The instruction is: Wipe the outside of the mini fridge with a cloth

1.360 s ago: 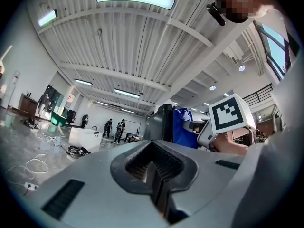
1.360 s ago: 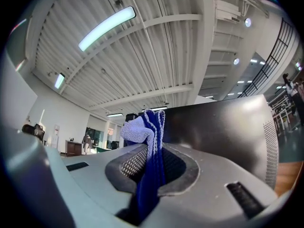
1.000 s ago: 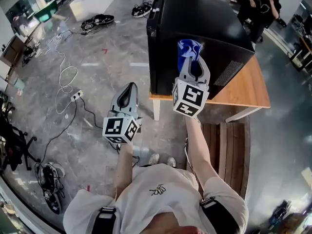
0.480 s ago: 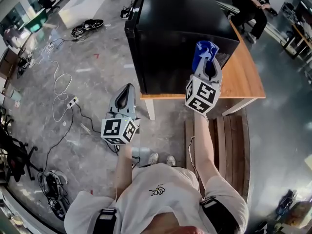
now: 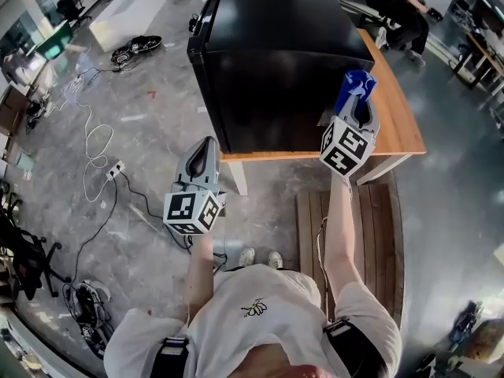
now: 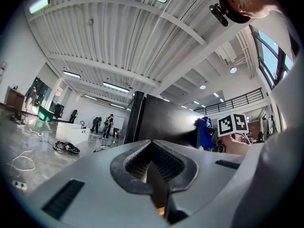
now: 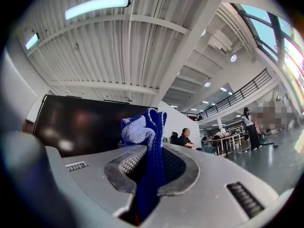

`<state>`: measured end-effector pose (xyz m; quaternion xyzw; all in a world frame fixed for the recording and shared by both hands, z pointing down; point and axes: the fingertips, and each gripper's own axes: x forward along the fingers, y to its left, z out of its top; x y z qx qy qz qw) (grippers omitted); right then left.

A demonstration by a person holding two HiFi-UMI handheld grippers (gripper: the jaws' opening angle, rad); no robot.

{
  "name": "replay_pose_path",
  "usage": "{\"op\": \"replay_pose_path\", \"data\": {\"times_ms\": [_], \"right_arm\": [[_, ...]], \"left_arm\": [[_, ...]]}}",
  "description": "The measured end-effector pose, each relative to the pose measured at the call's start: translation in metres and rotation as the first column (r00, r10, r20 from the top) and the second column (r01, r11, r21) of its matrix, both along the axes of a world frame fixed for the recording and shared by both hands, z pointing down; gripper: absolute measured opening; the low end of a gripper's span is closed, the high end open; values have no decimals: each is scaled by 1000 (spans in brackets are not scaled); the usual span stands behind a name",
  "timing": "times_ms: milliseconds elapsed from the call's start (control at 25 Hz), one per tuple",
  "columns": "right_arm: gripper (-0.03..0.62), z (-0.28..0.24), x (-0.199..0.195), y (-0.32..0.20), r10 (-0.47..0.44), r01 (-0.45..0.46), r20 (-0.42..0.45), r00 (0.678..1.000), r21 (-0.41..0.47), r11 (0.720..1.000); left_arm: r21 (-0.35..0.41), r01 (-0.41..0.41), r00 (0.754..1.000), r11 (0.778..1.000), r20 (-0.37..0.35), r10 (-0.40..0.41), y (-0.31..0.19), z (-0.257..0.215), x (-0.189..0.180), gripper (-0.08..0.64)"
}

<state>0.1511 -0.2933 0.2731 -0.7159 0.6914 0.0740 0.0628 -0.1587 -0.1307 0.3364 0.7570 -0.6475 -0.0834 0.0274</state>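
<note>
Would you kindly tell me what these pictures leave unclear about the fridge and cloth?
Whether the cloth touches the fridge: head view, the cloth and the right hand-held gripper cover that spot.
The front of the fridge door: head view, seen edge-on only.
The table top under the fridge: head view, hidden by it.

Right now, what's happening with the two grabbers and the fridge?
Right gripper shut on blue cloth, by the fridge, near right corner; contact unclear. Left gripper shut, empty, held low, off to the side. Nothing in the way.
</note>
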Motion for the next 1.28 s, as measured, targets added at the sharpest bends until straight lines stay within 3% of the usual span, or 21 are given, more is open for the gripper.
{"op": "replay_pose_path", "data": {"times_ms": [320,840,960,1080,1280], "right_arm": [[61,0,16,-2,24,-24,-19,1000,-1,1000],[61,2,33,5,67,-67,46,997,-6,998],[61,3,11,30,-14,14,96,995,3,1000],[61,5,-39,53,-156,153,144,977,28,988],[61,5,-157,83,-404,398,200,893,69,915]], "left_arm": [[0,-6,1000,1000,1,6,0,-2,8,5],[-8,27,1000,1000,11,-27,14,0,-9,5],[-17,33,999,999,4,-33,17,4,-13,5],[-24,42,999,999,-6,-42,19,9,-19,5],[-28,61,998,998,-22,-62,24,13,-34,5]]}}
